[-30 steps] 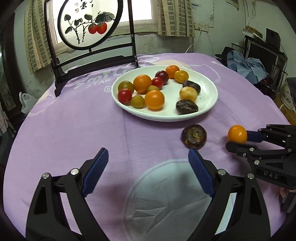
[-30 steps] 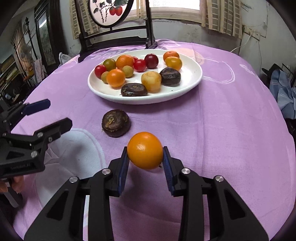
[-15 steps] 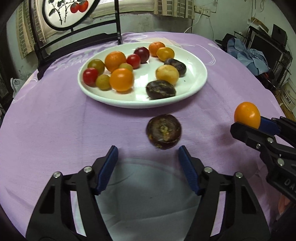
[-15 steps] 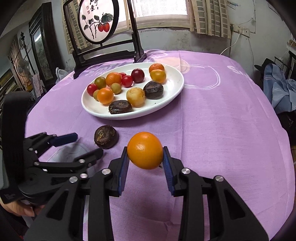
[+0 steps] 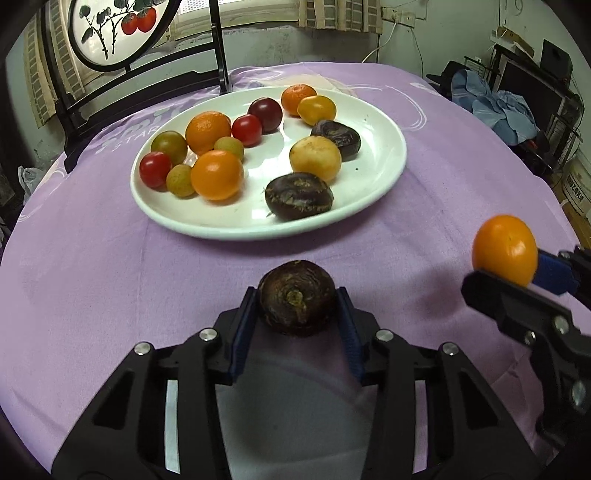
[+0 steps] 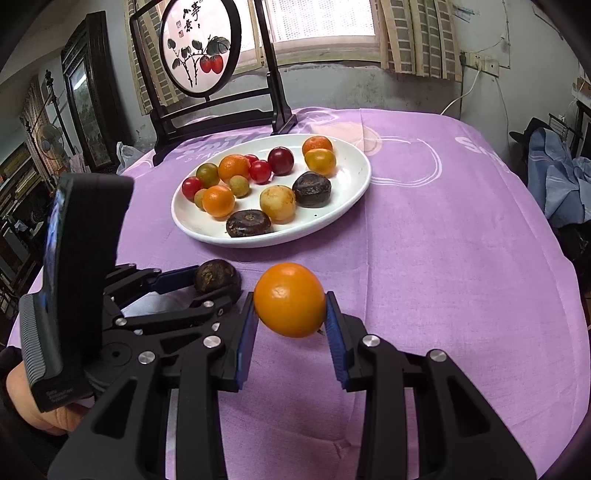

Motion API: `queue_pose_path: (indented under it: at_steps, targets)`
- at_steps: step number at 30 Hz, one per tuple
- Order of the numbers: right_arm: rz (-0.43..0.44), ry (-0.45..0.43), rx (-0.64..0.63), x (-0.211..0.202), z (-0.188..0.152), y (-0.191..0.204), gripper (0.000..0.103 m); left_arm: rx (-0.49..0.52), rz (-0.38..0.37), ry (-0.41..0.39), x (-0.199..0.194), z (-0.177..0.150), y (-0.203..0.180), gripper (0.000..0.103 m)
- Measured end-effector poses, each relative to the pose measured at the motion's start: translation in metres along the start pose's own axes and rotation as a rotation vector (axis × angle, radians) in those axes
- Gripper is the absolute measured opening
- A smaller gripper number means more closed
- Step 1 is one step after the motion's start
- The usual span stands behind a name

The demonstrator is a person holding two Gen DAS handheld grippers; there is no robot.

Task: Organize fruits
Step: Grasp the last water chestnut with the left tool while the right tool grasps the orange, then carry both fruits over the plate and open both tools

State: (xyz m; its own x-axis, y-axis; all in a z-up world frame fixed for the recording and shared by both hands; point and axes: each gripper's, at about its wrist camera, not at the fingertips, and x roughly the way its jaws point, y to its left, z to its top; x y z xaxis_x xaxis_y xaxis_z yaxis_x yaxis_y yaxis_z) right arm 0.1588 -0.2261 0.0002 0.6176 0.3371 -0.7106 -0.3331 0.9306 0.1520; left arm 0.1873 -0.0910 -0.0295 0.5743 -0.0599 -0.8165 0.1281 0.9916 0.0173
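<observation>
On a purple-clothed table (image 5: 92,280), the left gripper (image 5: 296,295) is closing its jaws around a dark brown fruit (image 5: 296,296) just before the white plate (image 5: 388,173), the right gripper (image 6: 290,314) holds an orange fruit (image 6: 290,299) aloft, and next both likely need lifting to the plate.

A round painted screen (image 6: 197,50) in a dark wooden stand, with red fruits and leaves painted on it, stands at the far edge of the surface, which is covered by a purple cloth (image 6: 443,236). Behind the screen there is a window (image 6: 321,18) with checked curtains (image 6: 417,37) at its side, and to the left of the screen a dark framed picture (image 6: 86,99) leans at the wall. Far to the right of the screen a heap of blue clothes (image 5: 498,107) lies beside dark furniture.
</observation>
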Motion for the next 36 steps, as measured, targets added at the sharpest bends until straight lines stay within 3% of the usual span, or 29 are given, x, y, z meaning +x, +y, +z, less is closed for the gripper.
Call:
queue_pose_path:
  at_steps: [3,7,12,19,23,27,36]
  targets:
    - [-0.003,0.002,-0.003,0.0,-0.001,0.0,0.036,-0.009,-0.034,-0.006,-0.015,-0.006,0.003,0.043]
    - [0.0,-0.003,-0.009,-0.002,-0.001,0.004,0.036,0.022,-0.026,-0.053,-0.046,-0.011,0.011,0.043]
    - [0.025,-0.061,-0.007,-0.015,0.002,0.01,0.036,0.025,-0.026,-0.112,-0.08,-0.011,0.024,0.043]
    - [0.056,-0.114,0.048,-0.033,0.03,0.014,0.036,-0.004,-0.034,-0.183,-0.107,0.02,0.049,0.043]
    - [0.033,-0.129,-0.005,-0.025,0.061,0.024,0.036,-0.013,-0.04,-0.202,-0.1,0.047,0.059,0.043]
    - [0.052,-0.098,0.015,0.011,0.091,0.021,0.036,-0.037,-0.035,-0.189,-0.074,0.072,0.063,0.043]
    - [0.07,-0.003,0.104,0.076,0.105,0.009,0.036,-0.105,-0.012,-0.107,-0.01,0.09,0.076,0.043]
